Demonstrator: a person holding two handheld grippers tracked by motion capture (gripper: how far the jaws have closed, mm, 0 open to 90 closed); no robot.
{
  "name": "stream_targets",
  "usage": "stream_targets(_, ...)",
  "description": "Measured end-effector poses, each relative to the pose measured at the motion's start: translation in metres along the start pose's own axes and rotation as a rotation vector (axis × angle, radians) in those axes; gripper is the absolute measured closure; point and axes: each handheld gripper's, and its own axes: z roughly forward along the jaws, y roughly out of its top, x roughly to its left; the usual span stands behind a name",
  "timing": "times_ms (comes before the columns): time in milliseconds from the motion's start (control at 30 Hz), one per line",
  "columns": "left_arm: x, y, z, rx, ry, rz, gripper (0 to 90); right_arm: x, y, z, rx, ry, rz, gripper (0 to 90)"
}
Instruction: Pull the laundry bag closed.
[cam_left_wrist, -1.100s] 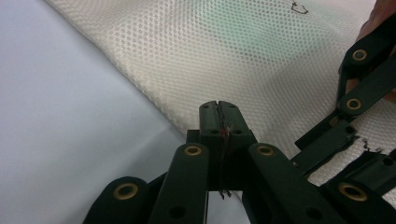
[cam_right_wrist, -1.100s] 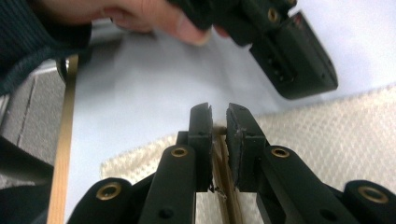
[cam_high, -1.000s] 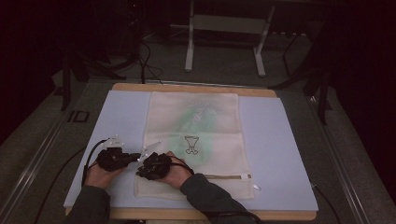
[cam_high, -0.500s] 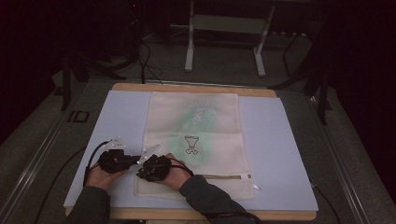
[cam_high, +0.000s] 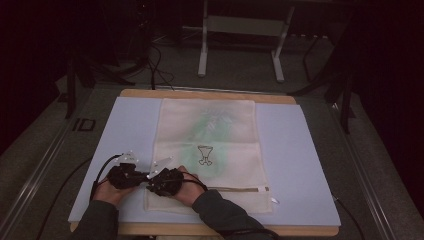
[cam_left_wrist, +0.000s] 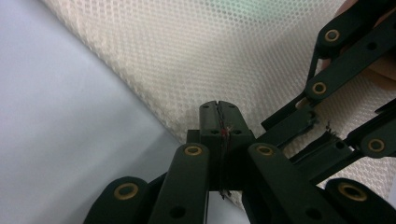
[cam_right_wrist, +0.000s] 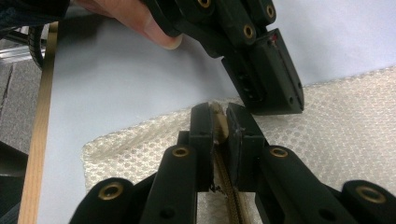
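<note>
Two grippers are meeting at the bag's (cam_high: 207, 150) near left corner, toward seven o'clock on the mat (cam_high: 295, 165) in the high view. The left gripper (cam_high: 145, 176) is lying just off the bag's left edge, its jaws pressed together in the left gripper view on the mesh edge, with a red thread showing in the seam between them. The right gripper (cam_high: 152, 184) is sitting on the bag beside it, nearly touching. Its jaws have just been closing, and in the right gripper view (cam_right_wrist: 219, 123) they are pinching the zipper (cam_right_wrist: 229, 186) end, a tan strip standing between the pads. The left gripper's tip is hanging at one o'clock of that pinch, close above the mesh. A fingertip (cam_right_wrist: 161, 37) is resting on the mat at eleven o'clock. The bag is lying flat, spread up the middle of the mat toward twelve o'clock.
</note>
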Motion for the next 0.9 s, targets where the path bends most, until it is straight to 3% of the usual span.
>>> stream_targets(100, 0.0003, -0.0004, 0.0011, 0.015, -0.003, -0.011, 89.0, 0.0003, 0.0000, 0.0000, 0.001, -0.001, -0.001, 81.8)
stream_targets(267, 0.0090, -0.0030, 0.0019, 0.010, -0.059, -0.077, 89.3, -0.0003, -0.0004, -0.0002, 0.000, 0.002, 0.001, 81.8)
stream_targets(600, 0.0029, 0.0030, 0.0025, 0.063, -0.012, -0.010, 89.9, -0.0032, -0.0021, -0.0032, 0.002, 0.022, 0.016, 82.1)
stream_targets(900, 0.0020, 0.0033, 0.0026, 0.066, -0.005, -0.005, 90.0, -0.0048, -0.0038, -0.0067, 0.016, 0.023, 0.008, 82.2)
